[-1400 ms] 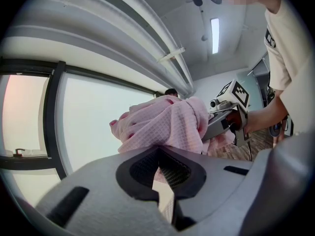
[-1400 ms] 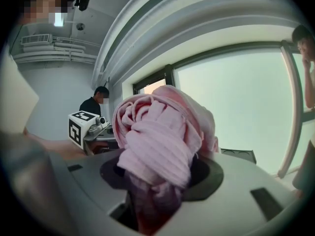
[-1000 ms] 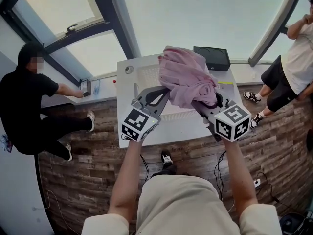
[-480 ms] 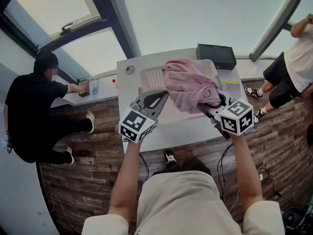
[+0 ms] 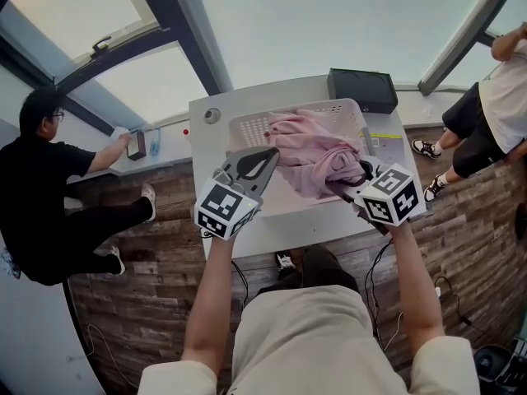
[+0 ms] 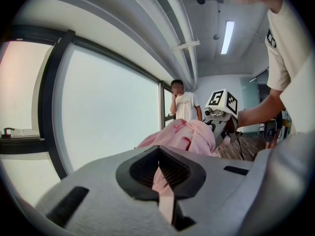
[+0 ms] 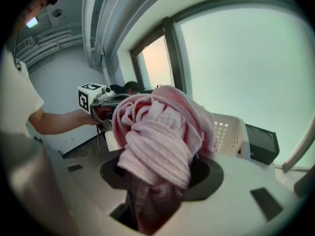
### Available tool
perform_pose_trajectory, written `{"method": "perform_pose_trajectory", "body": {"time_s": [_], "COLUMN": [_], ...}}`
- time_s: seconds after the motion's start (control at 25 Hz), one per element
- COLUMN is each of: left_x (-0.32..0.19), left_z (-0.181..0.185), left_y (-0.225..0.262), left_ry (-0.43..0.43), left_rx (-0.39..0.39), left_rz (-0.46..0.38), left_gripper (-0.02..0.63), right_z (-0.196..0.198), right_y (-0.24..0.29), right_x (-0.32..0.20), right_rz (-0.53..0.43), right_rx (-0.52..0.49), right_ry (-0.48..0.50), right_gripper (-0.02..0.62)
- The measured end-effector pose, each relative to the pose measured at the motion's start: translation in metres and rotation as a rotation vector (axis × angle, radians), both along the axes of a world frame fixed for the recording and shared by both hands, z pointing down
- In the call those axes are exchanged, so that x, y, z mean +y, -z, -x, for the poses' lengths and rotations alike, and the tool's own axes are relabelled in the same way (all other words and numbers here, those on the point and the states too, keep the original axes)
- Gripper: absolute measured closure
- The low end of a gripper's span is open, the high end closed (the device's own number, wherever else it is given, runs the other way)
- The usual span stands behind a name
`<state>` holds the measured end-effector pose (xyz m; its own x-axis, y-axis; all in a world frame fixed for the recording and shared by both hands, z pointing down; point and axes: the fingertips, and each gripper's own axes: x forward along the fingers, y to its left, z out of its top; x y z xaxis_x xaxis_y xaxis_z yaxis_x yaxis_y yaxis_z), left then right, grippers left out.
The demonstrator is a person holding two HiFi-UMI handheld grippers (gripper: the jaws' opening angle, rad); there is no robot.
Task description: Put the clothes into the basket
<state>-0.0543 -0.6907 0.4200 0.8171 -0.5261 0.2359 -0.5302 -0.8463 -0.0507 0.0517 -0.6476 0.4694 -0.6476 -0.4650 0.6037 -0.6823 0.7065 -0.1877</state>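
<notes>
A pink garment (image 5: pixel 317 151) hangs bunched between my two grippers, low over the white perforated basket (image 5: pixel 247 128) on the white table (image 5: pixel 206 151). My left gripper (image 5: pixel 265 159) is shut on a thin edge of the pink cloth (image 6: pixel 162 191), which runs between its closed jaws. My right gripper (image 5: pixel 344 179) is shut on a thick wad of the same garment (image 7: pixel 160 141), and the cloth fills its jaws. In the right gripper view the basket (image 7: pixel 229 132) shows just behind the bundle.
A black box (image 5: pixel 357 90) sits at the table's far right corner, and a small round object (image 5: pixel 212 115) at its far left. A person in black (image 5: pixel 45 188) crouches at the left. Another person (image 5: pixel 494 113) stands at the right.
Both grippers have lowered the pink garment from above the table down into the basket's opening. The person in black at the left has shifted position.
</notes>
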Motion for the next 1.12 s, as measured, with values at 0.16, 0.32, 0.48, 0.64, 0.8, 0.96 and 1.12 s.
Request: {"method": "perform_pose_trajectory", "body": {"time_s": [0.16,0.32,0.48,0.64,0.8,0.96,1.12], "left_x": [-0.010,-0.022,-0.032,-0.039,-0.043,-0.051,-0.055], "left_z": [-0.004,-0.006,-0.006,-0.005,-0.007,-0.007,-0.007], "left_y": [0.002,0.000,-0.002,-0.006,-0.005,-0.001,-0.001], "left_ry": [0.019,0.046,0.071,0.095,0.109,0.125,0.135], "left_rx": [0.009,0.007,0.007,0.006,0.004,0.004,0.005], "left_rz": [-0.001,0.006,0.012,0.022,0.024,0.018,0.017], "left_gripper": [0.592,0.592,0.592,0.592,0.592,0.592,0.592], "right_z": [0.003,0.013,0.017,0.024,0.032,0.034,0.031], "right_y": [-0.023,-0.038,-0.050,-0.061,-0.074,-0.091,-0.108], "right_x": [-0.001,-0.011,-0.024,-0.032,-0.033,-0.032,-0.029], "right_rz": [0.059,0.101,0.124,0.176,0.208,0.236,0.252], "right_rx": [0.091,0.117,0.177,0.223,0.300,0.362,0.452], "right_ry": [0.090,0.154,0.194,0.254,0.366,0.431,0.483], "right_gripper": [0.357,0.357,0.357,0.357,0.357,0.357,0.357]}}
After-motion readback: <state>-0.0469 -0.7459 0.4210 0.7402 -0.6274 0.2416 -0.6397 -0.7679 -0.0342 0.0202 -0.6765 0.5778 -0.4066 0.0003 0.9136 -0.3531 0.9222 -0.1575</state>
